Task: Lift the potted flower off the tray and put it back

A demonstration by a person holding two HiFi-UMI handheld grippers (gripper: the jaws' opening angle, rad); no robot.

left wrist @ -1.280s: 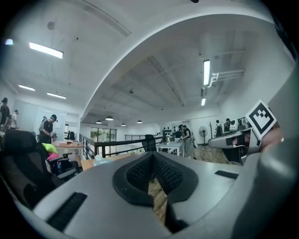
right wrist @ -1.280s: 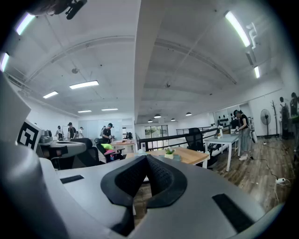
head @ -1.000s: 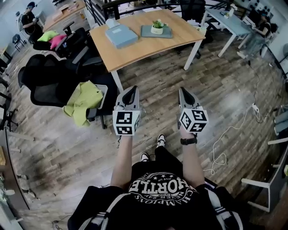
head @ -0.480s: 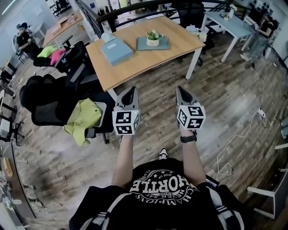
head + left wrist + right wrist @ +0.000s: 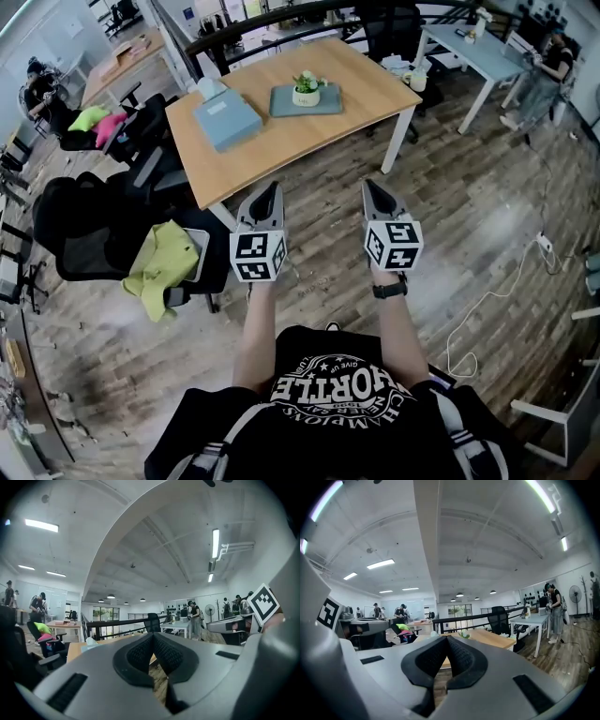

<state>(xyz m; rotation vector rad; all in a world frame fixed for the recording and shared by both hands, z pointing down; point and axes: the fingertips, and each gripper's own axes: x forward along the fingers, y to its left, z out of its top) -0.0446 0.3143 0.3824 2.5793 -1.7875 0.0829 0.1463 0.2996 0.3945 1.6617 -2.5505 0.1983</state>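
A small potted flower (image 5: 306,88) in a white pot stands on a grey tray (image 5: 306,101) on the wooden table (image 5: 272,141). In the head view my left gripper (image 5: 270,190) and right gripper (image 5: 369,186) are held side by side over the floor, short of the table's near edge. Both are shut with nothing between their jaws. In the right gripper view the flower (image 5: 463,634) shows as a small green tuft above the shut jaws. In the left gripper view only the table's edge (image 5: 73,651) shows beyond the shut jaws.
A blue-grey box (image 5: 227,118) lies on the table left of the tray. Black office chairs, one draped with a yellow-green jacket (image 5: 164,265), crowd the left. A white-legged table (image 5: 478,52) stands at the back right. A cable (image 5: 487,300) trails on the floor.
The table with the flower has come nearer and lower in the head view as I walked toward it. Both grippers stayed shut and side by side.
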